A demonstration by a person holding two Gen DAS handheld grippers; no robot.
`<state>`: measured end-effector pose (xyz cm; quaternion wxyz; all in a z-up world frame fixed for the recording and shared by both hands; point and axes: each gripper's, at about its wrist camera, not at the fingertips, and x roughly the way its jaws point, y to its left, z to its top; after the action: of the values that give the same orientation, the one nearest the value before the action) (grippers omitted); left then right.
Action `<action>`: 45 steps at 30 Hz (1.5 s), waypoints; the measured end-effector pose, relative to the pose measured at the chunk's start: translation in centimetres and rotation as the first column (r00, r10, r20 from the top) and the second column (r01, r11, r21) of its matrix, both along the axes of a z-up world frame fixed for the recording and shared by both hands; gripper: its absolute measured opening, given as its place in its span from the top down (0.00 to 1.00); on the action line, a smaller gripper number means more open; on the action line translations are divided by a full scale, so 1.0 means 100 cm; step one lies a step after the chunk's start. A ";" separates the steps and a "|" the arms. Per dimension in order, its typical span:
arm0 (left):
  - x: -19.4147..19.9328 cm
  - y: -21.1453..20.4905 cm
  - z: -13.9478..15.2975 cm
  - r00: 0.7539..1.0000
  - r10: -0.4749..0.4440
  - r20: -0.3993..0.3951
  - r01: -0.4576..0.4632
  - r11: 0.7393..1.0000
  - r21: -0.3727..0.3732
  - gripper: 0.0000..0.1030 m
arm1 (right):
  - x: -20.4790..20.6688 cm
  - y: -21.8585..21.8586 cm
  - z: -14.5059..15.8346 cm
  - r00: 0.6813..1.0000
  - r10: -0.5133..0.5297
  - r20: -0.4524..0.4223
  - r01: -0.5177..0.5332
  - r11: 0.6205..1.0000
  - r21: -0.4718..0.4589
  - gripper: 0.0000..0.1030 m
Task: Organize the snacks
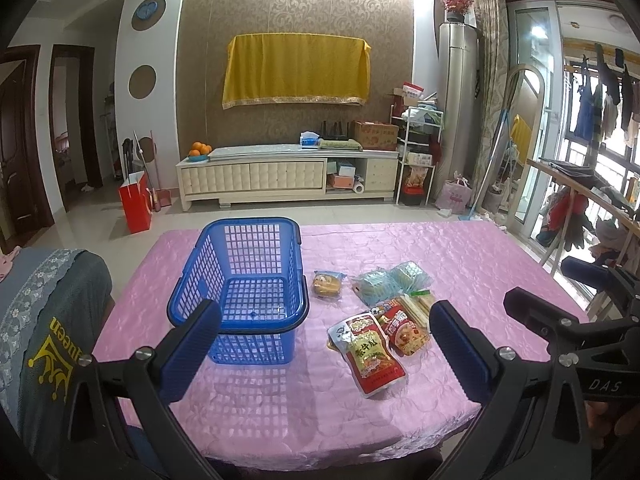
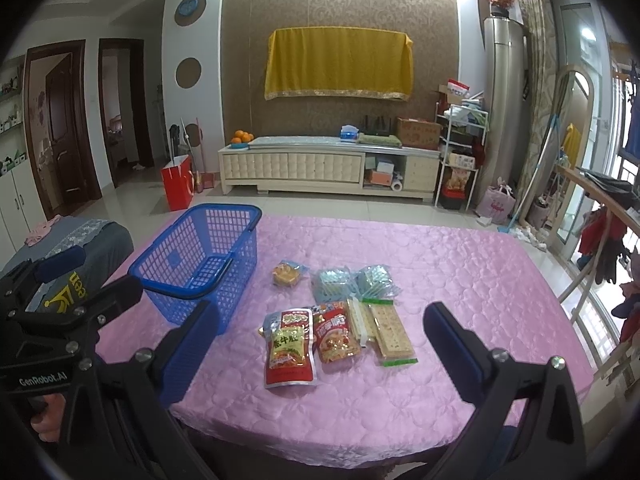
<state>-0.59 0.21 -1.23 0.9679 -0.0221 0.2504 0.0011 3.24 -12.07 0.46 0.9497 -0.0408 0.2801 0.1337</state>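
Left wrist view first: the left gripper [image 1: 325, 354] is spread wide, nothing between its blue-padded fingers [image 1: 191, 347]. Dead ahead, just past the left finger, sits the blue basket [image 1: 244, 286] on the pink tablecloth [image 1: 480, 264], its handles folded down along the rim. Right of the basket, the snacks are laid out in a loose cluster: a small bun packet [image 1: 328, 284] nearest the basket, two pale blue wafer packs [image 1: 390, 282] beyond it, and closer in, a big red pouch [image 1: 370, 354] with a smaller red pouch [image 1: 402, 330] touching its right side. A cracker pack [image 1: 418, 306] peeks out just behind the right finger. The red pouches lie between the two fingers' lines of sight, near the gripper but not touched. At far right the other gripper's black frame [image 1: 568, 328] hangs over the table edge.

Over to the right wrist view: the right gripper [image 2: 320, 354] is likewise fully released and holds nothing. The large red pouch [image 2: 289, 348] lies squarely ahead between the fingers, the smaller red pouch [image 2: 335, 334] beside it, then the cracker packs [image 2: 390, 332] off toward the right finger. Further back sit the bun packet [image 2: 286, 274] and the wafer packs [image 2: 354, 280]. The basket [image 2: 200, 256] stands up and to the left, apart from the snacks, beyond the left finger. A grey cushion with yellow print [image 2: 76, 280] lies left of the table.
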 end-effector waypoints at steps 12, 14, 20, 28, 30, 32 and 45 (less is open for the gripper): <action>0.001 0.000 0.000 1.000 0.002 -0.003 -0.002 1.000 0.002 0.00 | 0.001 0.001 0.001 1.000 -0.001 0.006 0.001 1.000 -0.001 0.00; 0.002 0.001 -0.001 1.000 -0.002 -0.004 0.002 1.000 0.001 0.00 | 0.000 0.002 0.001 1.000 -0.001 0.008 0.001 1.000 0.000 0.00; 0.017 -0.012 0.004 0.999 -0.042 -0.028 0.042 0.999 0.018 0.00 | 0.006 0.000 0.001 0.997 -0.041 0.070 0.046 0.996 -0.072 0.00; 0.055 -0.034 -0.003 0.992 -0.067 -0.109 0.070 0.997 0.026 0.00 | 0.036 -0.028 -0.003 0.998 -0.061 0.027 0.062 0.997 -0.053 0.00; 0.066 -0.041 -0.011 0.987 -0.072 -0.145 0.077 0.997 0.029 0.00 | 0.046 -0.036 -0.009 0.998 -0.064 -0.014 0.063 0.998 -0.027 0.00; 0.079 -0.046 -0.022 0.977 -0.077 -0.200 0.081 0.997 0.012 0.00 | 0.056 -0.043 -0.017 0.997 -0.049 -0.054 0.049 0.999 -0.007 0.00; 0.149 -0.076 -0.105 0.888 -0.101 -0.448 0.076 0.995 -0.071 0.12 | 0.115 -0.063 -0.088 0.961 -0.038 -0.272 0.019 0.997 -0.069 0.10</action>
<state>14.32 -7.38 -11.78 0.8815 -0.0349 0.4689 -0.0443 14.70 -18.34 -8.34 0.9019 -0.0491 0.4134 0.1150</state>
